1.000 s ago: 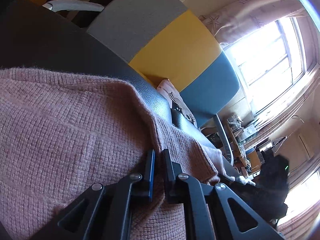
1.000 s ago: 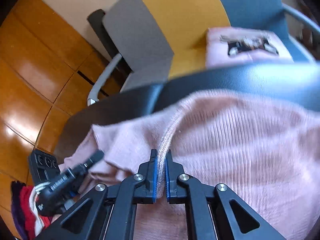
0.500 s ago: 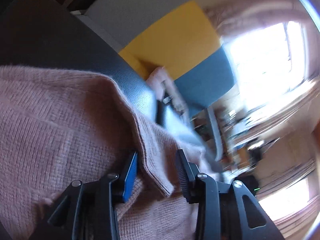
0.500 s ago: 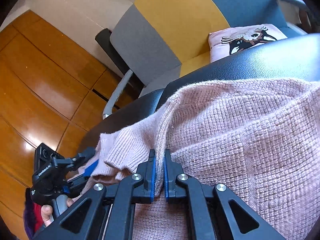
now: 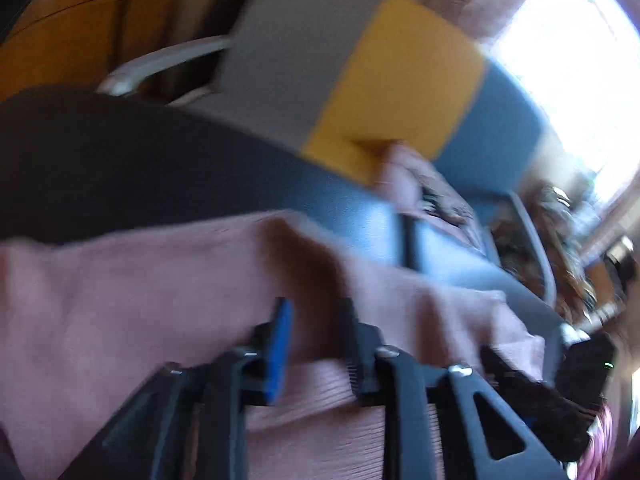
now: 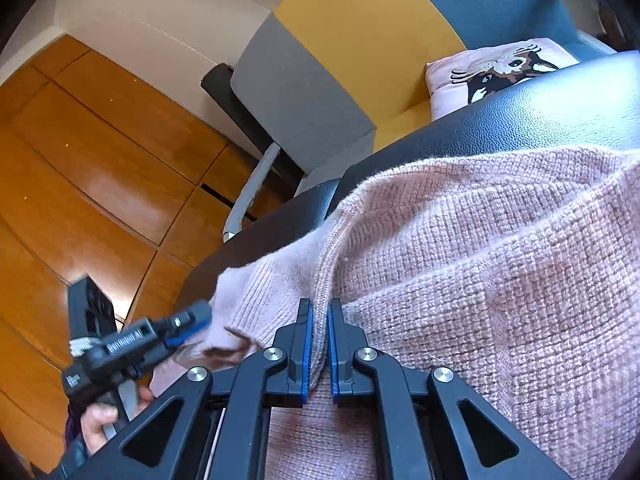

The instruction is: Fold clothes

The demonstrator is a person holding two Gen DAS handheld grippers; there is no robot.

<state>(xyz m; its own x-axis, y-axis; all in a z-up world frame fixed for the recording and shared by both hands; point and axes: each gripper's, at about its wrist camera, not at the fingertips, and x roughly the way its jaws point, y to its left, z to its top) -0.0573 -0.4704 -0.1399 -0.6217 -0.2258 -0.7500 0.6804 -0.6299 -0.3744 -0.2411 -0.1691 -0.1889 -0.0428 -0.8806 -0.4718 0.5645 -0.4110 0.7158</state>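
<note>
While your right hand-held gripper (image 6: 319,350) pinches the sweater (image 6: 480,264) edge, your left hand-held gripper (image 5: 314,338), just closing, stands partly spread over it.

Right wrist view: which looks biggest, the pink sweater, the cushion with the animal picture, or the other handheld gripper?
1. pink sweater, by far, though it lies nearest the camera.
2 and 3. cushion and left gripper look alike; the gripper is nearer, so no ranking.

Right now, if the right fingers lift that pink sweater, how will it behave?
Likely floppy: the pink sweater already drapes and bunches over the black cushion. Probably not slippery: its chunky knit sits pinched in the right gripper. The free parts would likely sag and trail.
</note>
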